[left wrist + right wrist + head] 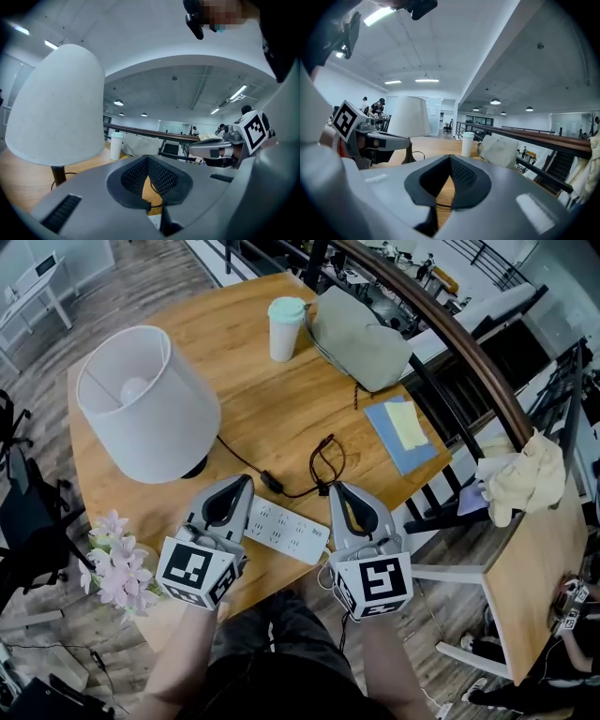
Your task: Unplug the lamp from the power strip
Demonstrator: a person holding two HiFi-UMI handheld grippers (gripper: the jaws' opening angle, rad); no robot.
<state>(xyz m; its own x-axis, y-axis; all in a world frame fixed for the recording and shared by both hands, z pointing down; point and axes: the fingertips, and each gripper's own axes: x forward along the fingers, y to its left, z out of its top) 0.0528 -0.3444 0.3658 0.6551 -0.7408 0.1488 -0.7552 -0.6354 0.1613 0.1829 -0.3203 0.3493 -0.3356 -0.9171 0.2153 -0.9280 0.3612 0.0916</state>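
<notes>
A lamp with a white shade [141, 399] stands on the left of the round wooden table [253, 362]. Its black cord [246, 465] runs past a small black block [272, 482] and loops [325, 460] toward the right gripper's tip. A white power strip [281, 529] lies at the near edge, between both grippers. Whether the cord's end sits in the strip I cannot tell. My left gripper [247, 480] is shut and empty at the strip's left. My right gripper [335, 487] is shut and empty at its right. The lamp shade [56, 108] fills the left gripper view, and the lamp [408, 124] shows in the right gripper view.
A paper cup with a green lid [286, 327] and a grey bag [361, 338] stand at the far side. A blue and yellow cloth [403, 432] lies at the right edge. Pink flowers [117, 563] sit near left. A dark railing [469, 352] runs behind the table.
</notes>
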